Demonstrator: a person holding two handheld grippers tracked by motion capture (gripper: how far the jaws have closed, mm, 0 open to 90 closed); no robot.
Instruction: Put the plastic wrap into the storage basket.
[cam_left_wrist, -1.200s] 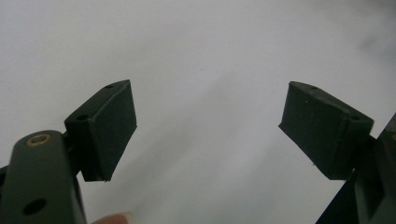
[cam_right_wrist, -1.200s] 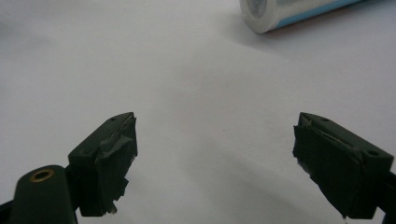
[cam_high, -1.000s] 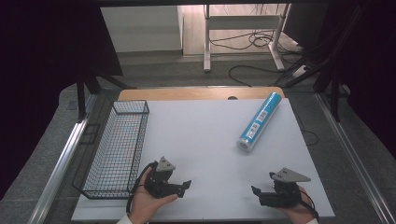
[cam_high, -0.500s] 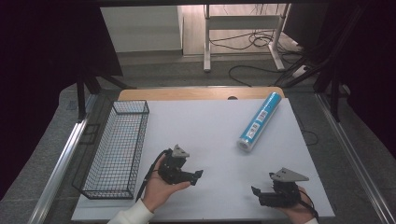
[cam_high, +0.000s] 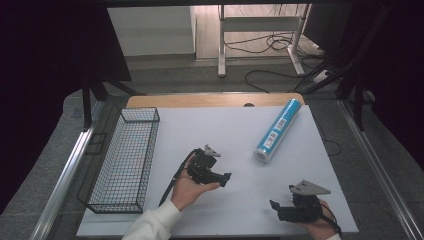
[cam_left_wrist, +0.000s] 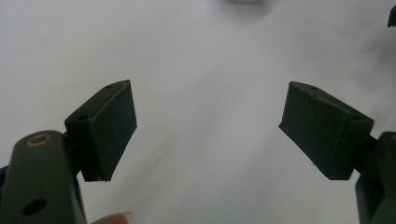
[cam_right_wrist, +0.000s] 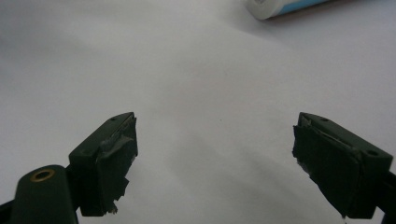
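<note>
Right of the wire basket, a blue-and-white tube lies untouched. Left gripper and right gripper both gape, empty; nothing moved yet

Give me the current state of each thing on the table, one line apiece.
Left hand-held gripper: open, nothing between the jaws, held above the white table.
Right hand-held gripper: open, holding nothing, near the table's front edge.
Blue tube: lying on its side, untouched, white end toward the person.
Wire basket: upright at the table's left side, nothing visible inside.
</note>
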